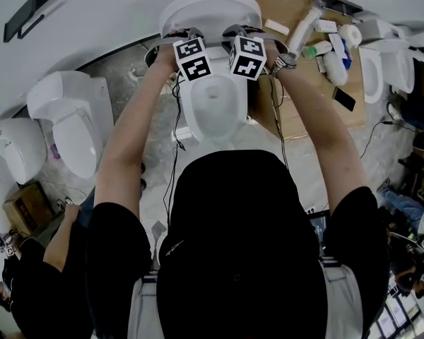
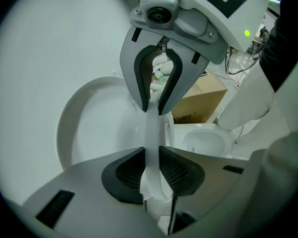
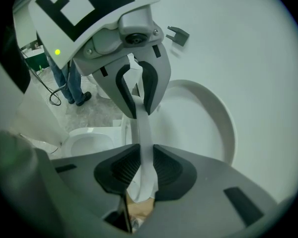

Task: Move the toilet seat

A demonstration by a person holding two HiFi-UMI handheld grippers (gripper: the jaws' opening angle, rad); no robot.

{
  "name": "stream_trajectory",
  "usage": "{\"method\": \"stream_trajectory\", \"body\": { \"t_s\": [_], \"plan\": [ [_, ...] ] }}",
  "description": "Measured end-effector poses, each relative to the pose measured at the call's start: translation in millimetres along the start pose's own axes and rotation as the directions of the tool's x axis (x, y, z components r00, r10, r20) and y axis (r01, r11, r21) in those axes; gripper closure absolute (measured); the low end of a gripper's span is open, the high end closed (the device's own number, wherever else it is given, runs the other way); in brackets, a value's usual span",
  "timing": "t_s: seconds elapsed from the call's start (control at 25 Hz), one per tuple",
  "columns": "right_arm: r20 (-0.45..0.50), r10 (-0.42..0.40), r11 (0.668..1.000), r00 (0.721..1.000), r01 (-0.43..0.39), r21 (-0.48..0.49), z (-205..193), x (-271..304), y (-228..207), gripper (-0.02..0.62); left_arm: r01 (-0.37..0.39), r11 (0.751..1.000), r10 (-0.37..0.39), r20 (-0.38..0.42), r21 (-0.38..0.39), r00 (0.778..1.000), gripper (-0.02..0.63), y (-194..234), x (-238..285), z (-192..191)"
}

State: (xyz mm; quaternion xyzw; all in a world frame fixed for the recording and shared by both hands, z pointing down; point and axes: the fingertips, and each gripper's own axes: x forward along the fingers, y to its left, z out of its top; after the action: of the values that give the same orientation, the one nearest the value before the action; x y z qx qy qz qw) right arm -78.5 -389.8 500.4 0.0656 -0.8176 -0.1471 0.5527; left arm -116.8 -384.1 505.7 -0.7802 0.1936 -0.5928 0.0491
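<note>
Floor (image 1: 148, 147): grey and mottled, with cables trailing across it.
Wall (image 1: 113, 13): plain white, just behind the toilet in use.
Person: stands over the bowl with both arms stretched forward and a tool in each hand.
Cardboard box (image 1: 304, 97): right of the bowl, with bottles and rolls on top.
Neighbouring toilets (image 1: 71, 119): white and well apart from the work.
Toilet bowl (image 1: 215, 104): white and uncovered, directly under the forearms.
Lid (image 1: 210, 9): raised toward the wall, its oval face turned to the tongs.
Toilet seat (image 2: 151, 128): lifted off the bowl and near upright. Both gripper views show it edge-on as a thin white band. It stands in front of the lid, but I cannot tell whether it touches it.
Left tongs (image 2: 151, 155): clamped on the seat's rim, with a ribbed pad pressed to each face.
Right tongs (image 3: 142, 150): clamped on the same rim close by. Each pair shows in the other's view, biting the same band.
Step in hand (judgement): the seat is being swung on its hinge with a two-point hold. The direction cannot be read from this one moment.
Method: move both hands together along the hinge's arc. Hold them at matching height so the seat does not twist. Let the wrists roll with the seat rather than dragging it sideways.
Grip: the rim is thin and glossy, so take a deep bite on the pads and apply even pressure.
Finish: release only once the seat bears on the lid or the bowl.
Risk: a slip means a slam.
</note>
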Motion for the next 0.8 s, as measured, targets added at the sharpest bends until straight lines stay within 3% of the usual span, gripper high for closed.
{"method": "stream_trajectory", "body": {
  "t_s": [0.8],
  "plan": [
    [-0.009,-0.035,0.999,0.999,0.035,0.019,0,18,-32,0.508,-0.013,1.0,0.013,-0.007,-0.027,1.0,0.517,33,16,-3]
  ]
}}
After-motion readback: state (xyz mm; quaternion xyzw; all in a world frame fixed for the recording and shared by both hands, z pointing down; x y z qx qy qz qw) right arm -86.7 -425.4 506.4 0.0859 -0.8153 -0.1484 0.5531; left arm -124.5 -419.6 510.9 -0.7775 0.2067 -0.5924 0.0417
